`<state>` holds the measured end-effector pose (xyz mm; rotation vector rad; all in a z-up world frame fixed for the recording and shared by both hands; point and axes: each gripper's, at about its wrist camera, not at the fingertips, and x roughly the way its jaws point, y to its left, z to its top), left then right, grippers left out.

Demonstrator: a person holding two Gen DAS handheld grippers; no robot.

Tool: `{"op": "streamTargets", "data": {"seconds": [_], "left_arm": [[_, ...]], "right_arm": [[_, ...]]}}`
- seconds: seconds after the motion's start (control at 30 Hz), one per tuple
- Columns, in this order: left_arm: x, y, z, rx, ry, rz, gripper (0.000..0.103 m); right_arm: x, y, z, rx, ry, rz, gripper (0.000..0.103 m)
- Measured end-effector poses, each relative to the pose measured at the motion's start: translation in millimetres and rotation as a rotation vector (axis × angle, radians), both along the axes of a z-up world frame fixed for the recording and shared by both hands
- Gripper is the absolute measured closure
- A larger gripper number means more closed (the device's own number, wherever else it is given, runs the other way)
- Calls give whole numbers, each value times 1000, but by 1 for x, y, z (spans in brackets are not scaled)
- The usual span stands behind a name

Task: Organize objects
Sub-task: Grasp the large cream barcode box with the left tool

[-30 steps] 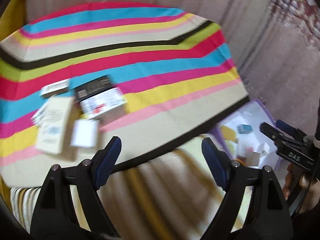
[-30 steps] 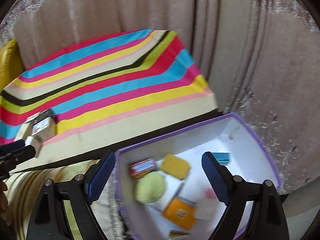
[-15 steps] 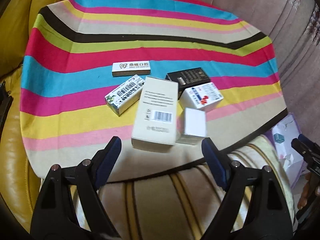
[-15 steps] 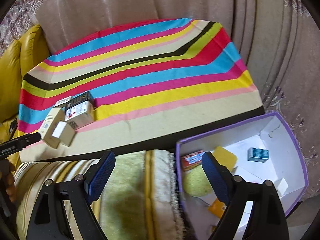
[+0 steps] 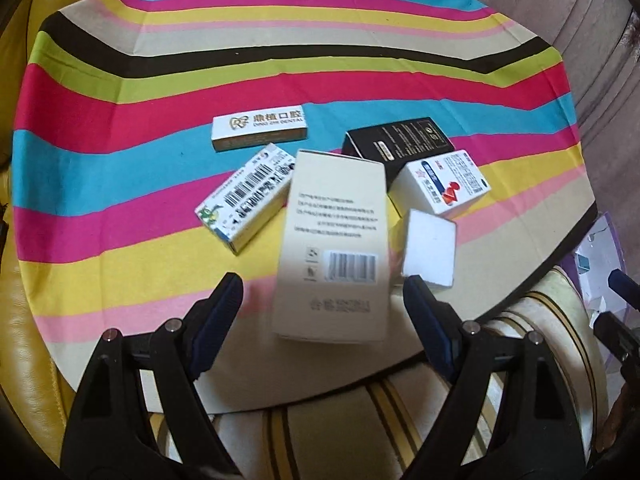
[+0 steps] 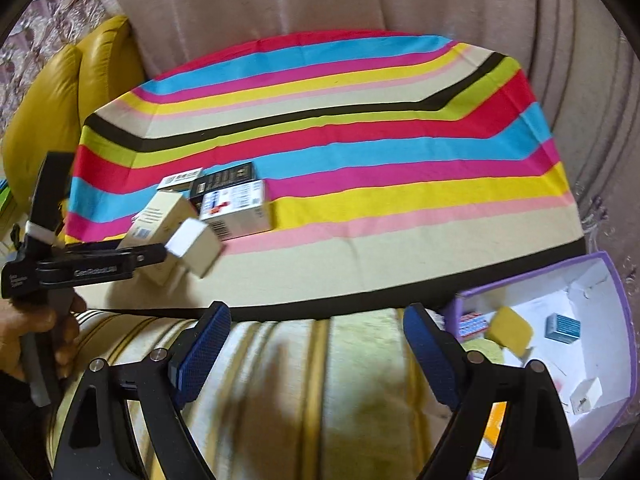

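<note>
Here, left tool (image 5: pixel 322 300): spread wide, empty, straddling the tall cream box (image 5: pixel 334 246).
Right tool (image 6: pixel 316 340): released, empty.
Purple box (image 6: pixel 622 320): off the bench (image 6: pixel 400 248) edge, right of the cream box.

On the cloth (image 5: pixel 120 184) in front of you sits a cluster of boxes: the tall carton (image 5: pixel 334 256) in the middle, a cube (image 5: pixel 430 252) touching its right side, the bin (image 6: pixel 592 280) off the cloth's right edge.

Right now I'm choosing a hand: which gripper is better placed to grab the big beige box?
Left. The left gripper is open, straddling the big beige box; the right gripper hangs off the cloth.
</note>
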<state>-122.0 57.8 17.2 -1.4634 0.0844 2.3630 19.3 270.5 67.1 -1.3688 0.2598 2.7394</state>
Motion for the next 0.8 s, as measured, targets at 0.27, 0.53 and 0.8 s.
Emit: {"op": "streamTargets", "data": {"seconds": [0.27, 0.53, 0.8], "left_arm": [[-5, -5, -7, 9, -18, -1, 25], [-9, 0, -15, 2, -30, -39, 45], [7, -21, -5, 49, 38, 4, 48]], "right_arm": [[-23, -26, -7, 6, -23, 45, 14], [-46, -45, -12, -10, -54, 42, 14], [-68, -73, -20, -11, -73, 61, 14]]}}
